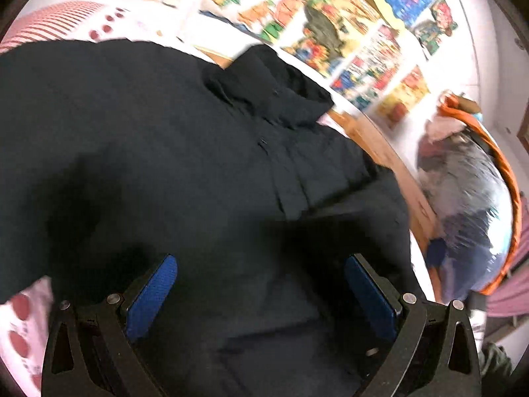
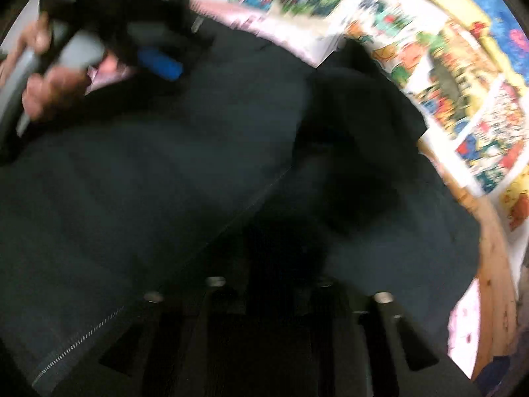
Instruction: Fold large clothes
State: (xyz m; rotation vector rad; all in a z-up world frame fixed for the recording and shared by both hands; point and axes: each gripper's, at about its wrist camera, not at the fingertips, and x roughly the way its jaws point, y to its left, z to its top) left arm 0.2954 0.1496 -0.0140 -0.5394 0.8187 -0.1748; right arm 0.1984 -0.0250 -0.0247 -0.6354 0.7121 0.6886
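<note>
Blue pads of your left hand-held gripper stand wide apart over the black jacket, gripping nothing. Your right hand-held gripper is too dark and blurred to tell.

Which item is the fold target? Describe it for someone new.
Start from the wall of colourful posters and the wooden bed edge under it. Spread over the pink patterned bedding lies a large dark jacket. It is the only plain dark, collared, zipped thing there.

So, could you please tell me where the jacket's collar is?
In the left wrist view, the collar sits upper centre, at the black jacket's far end beside the wooden bed frame.
</note>
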